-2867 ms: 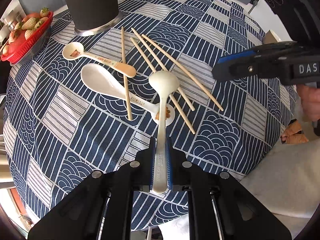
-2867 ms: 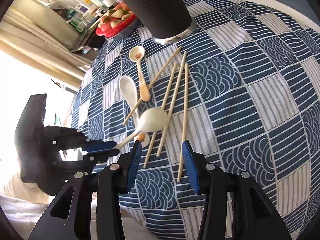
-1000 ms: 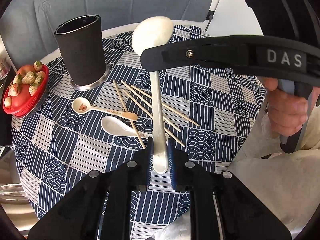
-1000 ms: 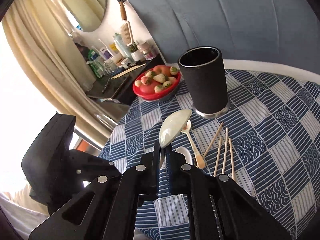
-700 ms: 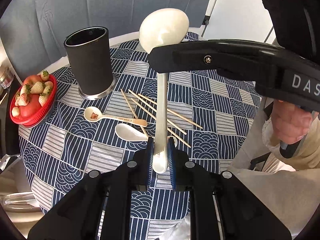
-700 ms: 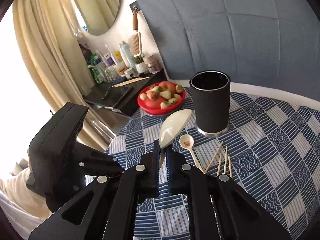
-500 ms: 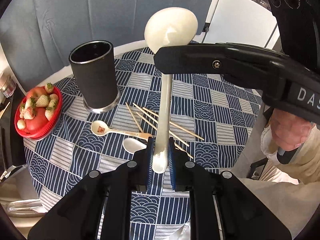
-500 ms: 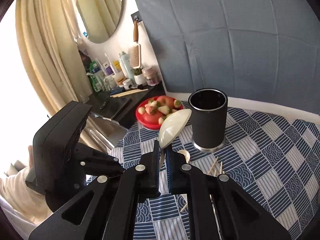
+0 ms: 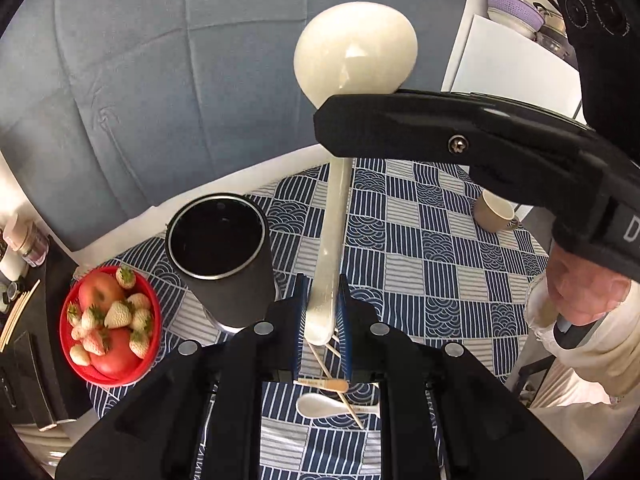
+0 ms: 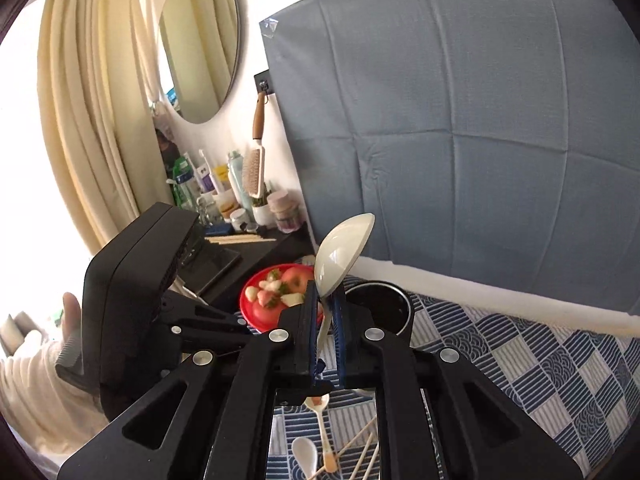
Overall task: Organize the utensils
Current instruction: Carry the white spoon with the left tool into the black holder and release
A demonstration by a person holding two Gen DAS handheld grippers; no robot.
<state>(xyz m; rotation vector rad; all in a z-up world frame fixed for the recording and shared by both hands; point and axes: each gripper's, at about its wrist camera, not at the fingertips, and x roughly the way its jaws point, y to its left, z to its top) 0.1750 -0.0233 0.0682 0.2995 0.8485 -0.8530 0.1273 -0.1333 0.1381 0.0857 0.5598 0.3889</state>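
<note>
A long cream spoon is held in the air by both grippers, bowl uppermost. My left gripper is shut on the handle's lower end. My right gripper reaches in from the right, shut on the neck just under the bowl. In the right wrist view the right gripper pinches the spoon. The black cylinder holder stands open-topped on the table, below and left of the spoon. Two small spoons and several chopsticks lie on the blue patterned cloth.
A red bowl of strawberries and fruit sits left of the holder at the table's edge. A paper cup stands at the far right of the table. A grey-blue backdrop stands behind; a cluttered dark shelf is to the left.
Both grippers have risen together with the cream spoon and tilted up, so the table has sunk in both views. The holder's open mouth now lies close below the spoon.
</note>
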